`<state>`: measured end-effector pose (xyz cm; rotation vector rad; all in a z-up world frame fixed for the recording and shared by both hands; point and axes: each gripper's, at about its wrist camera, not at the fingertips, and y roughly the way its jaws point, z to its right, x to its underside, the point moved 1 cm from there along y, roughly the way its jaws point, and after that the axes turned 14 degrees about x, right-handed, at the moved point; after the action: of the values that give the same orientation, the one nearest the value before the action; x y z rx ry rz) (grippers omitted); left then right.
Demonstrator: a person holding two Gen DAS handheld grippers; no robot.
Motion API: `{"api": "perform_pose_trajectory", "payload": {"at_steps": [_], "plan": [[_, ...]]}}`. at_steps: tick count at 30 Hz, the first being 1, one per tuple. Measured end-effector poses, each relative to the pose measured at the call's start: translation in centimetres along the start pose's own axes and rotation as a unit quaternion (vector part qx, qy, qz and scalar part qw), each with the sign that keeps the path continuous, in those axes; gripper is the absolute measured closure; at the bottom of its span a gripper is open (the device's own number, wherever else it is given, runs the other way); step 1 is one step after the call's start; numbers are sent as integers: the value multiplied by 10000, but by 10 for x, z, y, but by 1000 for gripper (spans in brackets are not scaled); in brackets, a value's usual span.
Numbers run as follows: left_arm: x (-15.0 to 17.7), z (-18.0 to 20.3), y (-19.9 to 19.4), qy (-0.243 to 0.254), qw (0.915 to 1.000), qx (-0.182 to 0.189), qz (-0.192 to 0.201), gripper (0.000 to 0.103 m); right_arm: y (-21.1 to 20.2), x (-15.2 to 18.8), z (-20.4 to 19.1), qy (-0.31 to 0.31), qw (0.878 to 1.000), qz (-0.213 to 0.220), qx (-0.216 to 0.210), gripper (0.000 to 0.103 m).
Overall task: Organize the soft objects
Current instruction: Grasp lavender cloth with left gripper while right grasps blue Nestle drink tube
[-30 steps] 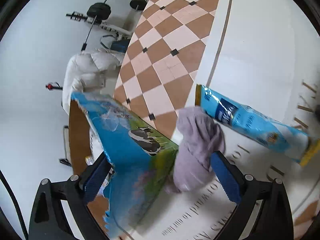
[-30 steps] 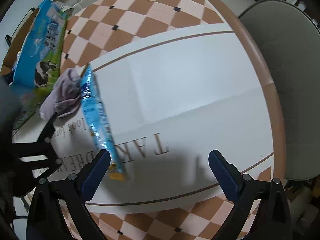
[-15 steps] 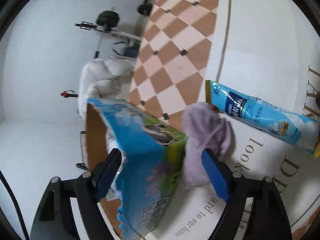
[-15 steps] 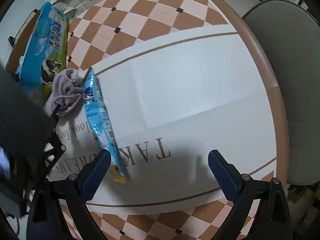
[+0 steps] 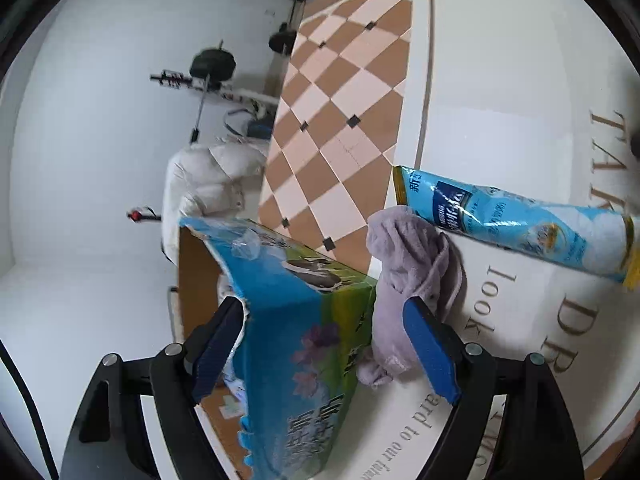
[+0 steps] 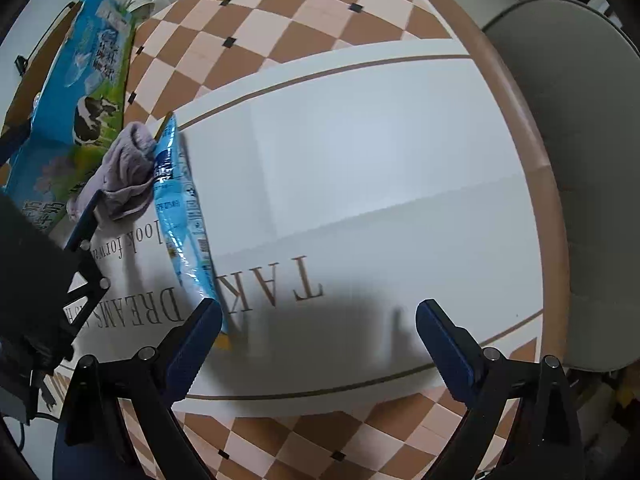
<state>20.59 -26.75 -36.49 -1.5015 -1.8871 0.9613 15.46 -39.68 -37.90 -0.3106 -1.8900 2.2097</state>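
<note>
A blue and green milk carton box [image 5: 304, 312] with a cow picture lies open-ended at the table's left edge. A crumpled purple cloth [image 5: 408, 256] leans against its right side. My left gripper [image 5: 324, 346] spans both: its left finger sits at the box's torn open edge, and its right pad presses the cloth against the box. A long light-blue packet [image 5: 512, 224] lies just right of the cloth and touches it. In the right wrist view, the box [image 6: 80, 80], cloth [image 6: 124, 168] and packet [image 6: 180, 208] are at the left. My right gripper [image 6: 320, 340] hangs open above the bare tablecloth with nothing between its fingers.
The round table [image 6: 360, 140] has a white middle with lettering and a brown checked border. A grey padded chair [image 6: 580, 160] stands beyond its right edge. Past the left edge are a white padded jacket [image 5: 208, 184] and a barbell rack [image 5: 212, 66] on the floor.
The left jaws have narrowed around the box and the cloth, and the left gripper has shifted and turned a little. The right gripper has stayed in place.
</note>
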Motion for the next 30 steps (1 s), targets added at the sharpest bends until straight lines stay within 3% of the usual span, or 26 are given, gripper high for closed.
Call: {"api": "perform_pose_trajectory", "payload": {"at_steps": [7, 12, 18, 21, 22, 23, 24, 25, 26, 27, 28, 29, 30], "plan": [[0, 10, 2, 292, 9995, -108, 23, 21, 5, 7, 16, 3, 9999, -69, 79, 4], [-8, 5, -10, 133, 9979, 639, 41, 22, 7, 8, 15, -24, 9999, -152, -46, 8], [-11, 9, 16, 30, 9900, 1371, -322, 22, 4, 3, 23, 9, 9999, -111, -45, 8], [-10, 7, 41, -244, 9800, 1872, -628, 39, 5, 2, 27, -25, 9999, -134, 5, 8], [-11, 0, 41, -459, 9745, 2131, -525, 56, 5, 3, 28, -41, 9999, -148, -20, 8], [-9, -7, 46, -776, 9680, 2279, -703, 66, 8, 3, 17, -56, 9999, -154, -28, 8], [-7, -13, 51, -1043, 9634, 2320, -843, 68, 7, 4, 16, -90, 9998, -145, -36, 8], [-2, -21, 54, -1452, 9531, 2484, -944, 68, 6, 4, 14, -119, 9998, -135, -56, 8], [9, -30, 56, -2046, 9310, 2834, -1049, 68, 6, 5, 12, -140, 9998, -138, -87, 8], [24, -38, 59, -2644, 9017, 3179, -1264, 68, 0, 7, 9, -177, 9996, -139, -167, 8], [44, -42, 63, -3223, 8669, 3471, -1555, 69, -3, 6, 5, -215, 9994, -119, -239, 8], [74, -44, 64, -3959, 8111, 3937, -1744, 69, -7, 3, -2, -272, 9991, -89, -302, 8], [101, -42, 64, -4503, 7677, 4180, -1820, 68, -10, 0, -9, -336, 9989, -50, -326, 8]]}}
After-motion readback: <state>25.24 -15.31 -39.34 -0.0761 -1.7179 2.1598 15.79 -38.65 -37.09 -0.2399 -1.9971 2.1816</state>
